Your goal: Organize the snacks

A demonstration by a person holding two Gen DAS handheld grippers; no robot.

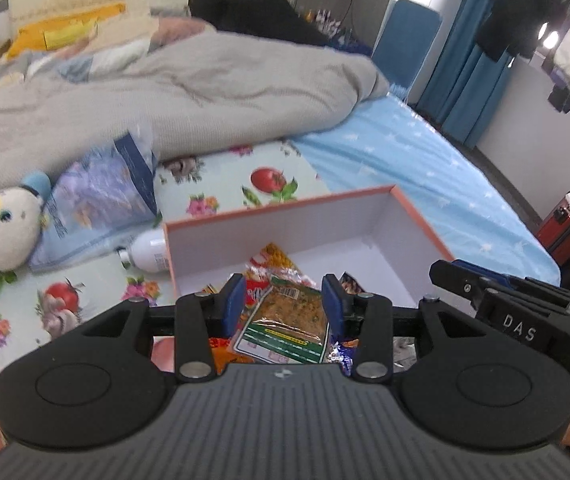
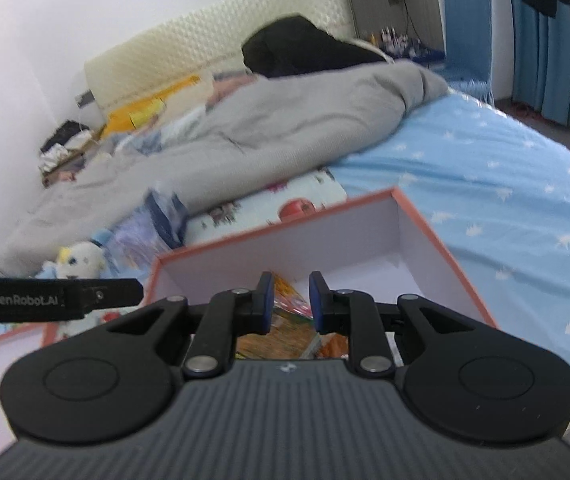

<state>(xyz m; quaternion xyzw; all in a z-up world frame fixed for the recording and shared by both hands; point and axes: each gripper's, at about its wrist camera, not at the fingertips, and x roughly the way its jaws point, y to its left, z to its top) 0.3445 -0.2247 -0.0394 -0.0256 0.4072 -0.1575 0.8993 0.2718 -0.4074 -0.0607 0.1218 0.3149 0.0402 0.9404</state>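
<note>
An orange-rimmed box with white inside (image 1: 273,210) sits on the bed and shows in the right wrist view too (image 2: 305,224). Several snack packets lie in its near end. A green-and-brown snack packet (image 1: 285,320) lies on top, between the blue pads of my left gripper (image 1: 284,300), which is open above it without pinching it. My right gripper (image 2: 289,296) hovers over the box with its jaws apart and nothing held; orange snack packets (image 2: 289,300) lie below it. The right gripper's body (image 1: 517,312) shows at right in the left wrist view.
A white bottle (image 1: 147,254) lies against the box's left wall. A blue plush toy (image 1: 5,228) and a blue-purple bag (image 1: 97,196) lie left of it. A grey duvet (image 1: 173,92) covers the far bed. A floral mat (image 1: 269,172) lies under the box.
</note>
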